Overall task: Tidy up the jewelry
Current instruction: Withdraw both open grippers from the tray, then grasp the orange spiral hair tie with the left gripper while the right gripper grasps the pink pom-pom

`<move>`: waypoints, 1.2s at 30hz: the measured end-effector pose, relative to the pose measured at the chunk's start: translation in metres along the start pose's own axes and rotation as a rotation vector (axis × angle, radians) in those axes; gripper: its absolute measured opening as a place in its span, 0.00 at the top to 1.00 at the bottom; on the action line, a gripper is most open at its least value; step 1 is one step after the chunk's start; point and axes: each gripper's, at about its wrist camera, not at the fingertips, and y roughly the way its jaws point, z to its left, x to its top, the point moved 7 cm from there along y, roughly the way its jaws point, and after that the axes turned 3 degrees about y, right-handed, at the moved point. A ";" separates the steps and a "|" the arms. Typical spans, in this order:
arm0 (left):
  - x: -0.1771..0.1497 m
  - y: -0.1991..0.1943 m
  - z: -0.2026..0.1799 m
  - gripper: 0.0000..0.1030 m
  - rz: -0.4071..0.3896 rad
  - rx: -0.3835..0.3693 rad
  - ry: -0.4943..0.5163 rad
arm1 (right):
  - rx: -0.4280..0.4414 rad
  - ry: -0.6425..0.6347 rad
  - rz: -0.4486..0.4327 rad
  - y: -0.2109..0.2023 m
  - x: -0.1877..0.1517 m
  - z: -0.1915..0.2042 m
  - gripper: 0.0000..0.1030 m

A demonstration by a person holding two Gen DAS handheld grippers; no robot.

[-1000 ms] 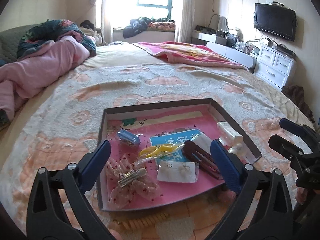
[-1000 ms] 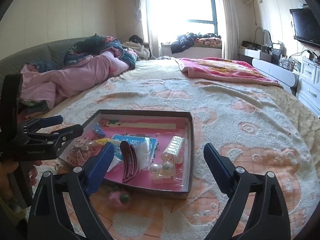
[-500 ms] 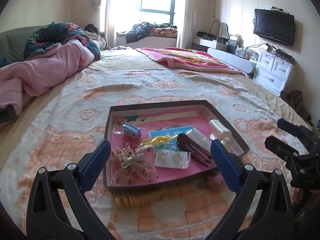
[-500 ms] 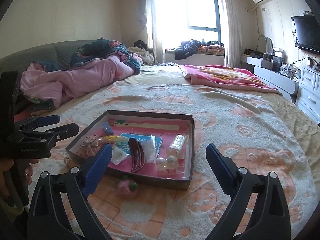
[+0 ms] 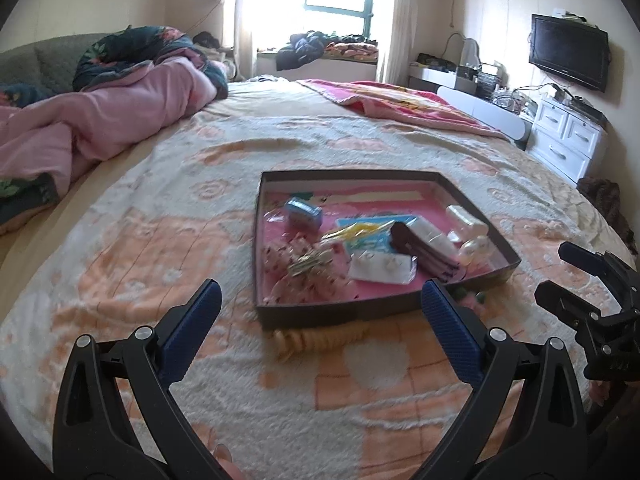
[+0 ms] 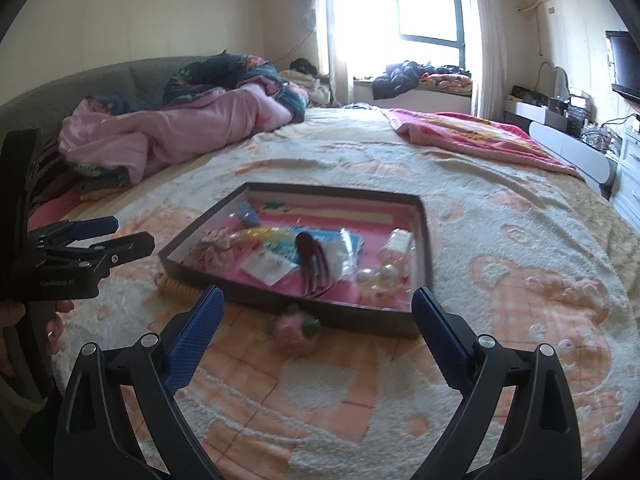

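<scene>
A shallow tray (image 5: 476, 204) of jewelry rests on a plush bed (image 5: 160, 248); left tongs (image 5: 320, 314) and right tongs (image 6: 316, 318) hover on its near side, both spread wide and empty; a coiled hair tie (image 5: 320, 340) and pink bauble (image 6: 294, 328) lie against its near wall; closing on them may snag the fleece or nudge the tray

Only legible lettering: small pale print, roughly "SenRobot", last characters blurred, on the black body of the left gripper (image 6: 116, 240) in the right wrist view; nothing readable elsewhere.
</scene>
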 end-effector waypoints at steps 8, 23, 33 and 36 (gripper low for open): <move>-0.017 0.011 0.012 0.11 0.040 0.025 -0.009 | 0.020 -0.022 0.047 0.018 -0.014 0.016 0.11; -0.044 0.059 0.025 0.11 0.166 -0.012 -0.074 | -0.007 0.029 0.147 0.062 -0.033 0.001 0.11; -0.048 0.067 0.007 0.51 0.202 -0.082 -0.048 | 0.049 0.052 0.235 0.080 -0.042 0.002 0.71; -0.048 0.065 0.003 0.59 0.204 -0.088 -0.037 | 0.062 0.017 0.220 0.075 -0.040 0.010 0.77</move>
